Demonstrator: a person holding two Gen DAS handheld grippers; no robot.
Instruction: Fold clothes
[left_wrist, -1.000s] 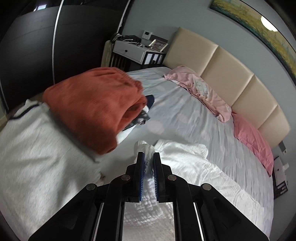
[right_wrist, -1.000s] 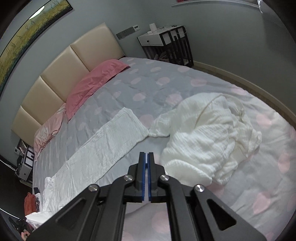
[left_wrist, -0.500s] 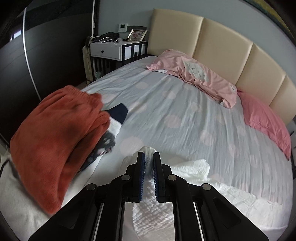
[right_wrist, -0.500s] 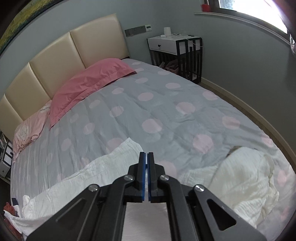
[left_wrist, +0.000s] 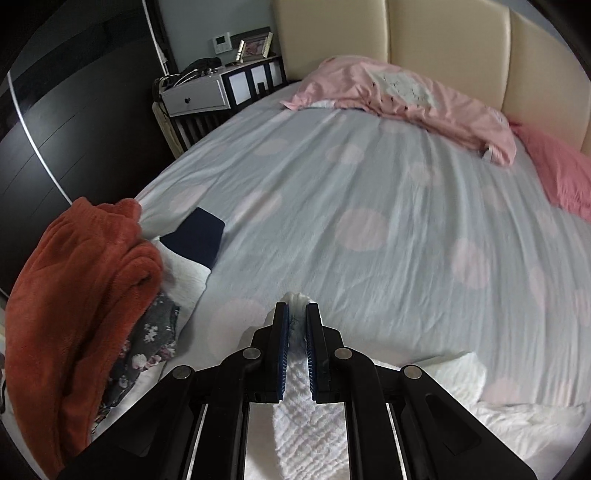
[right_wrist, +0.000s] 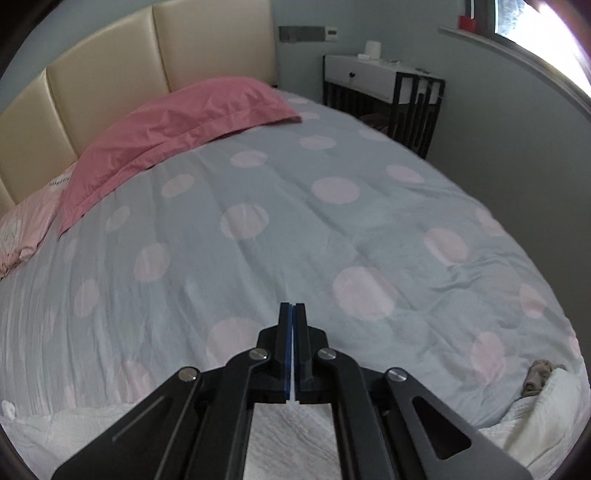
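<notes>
Left wrist: tongs (left_wrist: 296, 314) pinch crinkled white cloth (left_wrist: 310, 413)

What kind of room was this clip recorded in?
A home bedroom, almost certainly. A bed with a polka-dot cover fills both views, a padded headboard and pink pillow stand behind it, and a nightstand sits beside it. Clothes are piled on the bed's edge.

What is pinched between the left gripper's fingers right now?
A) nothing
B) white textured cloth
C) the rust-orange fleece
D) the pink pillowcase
B: in the left wrist view the left gripper is shut on the white textured cloth, which bunches out past the fingertips; the rust-orange fleece lies apart at the left.
</notes>
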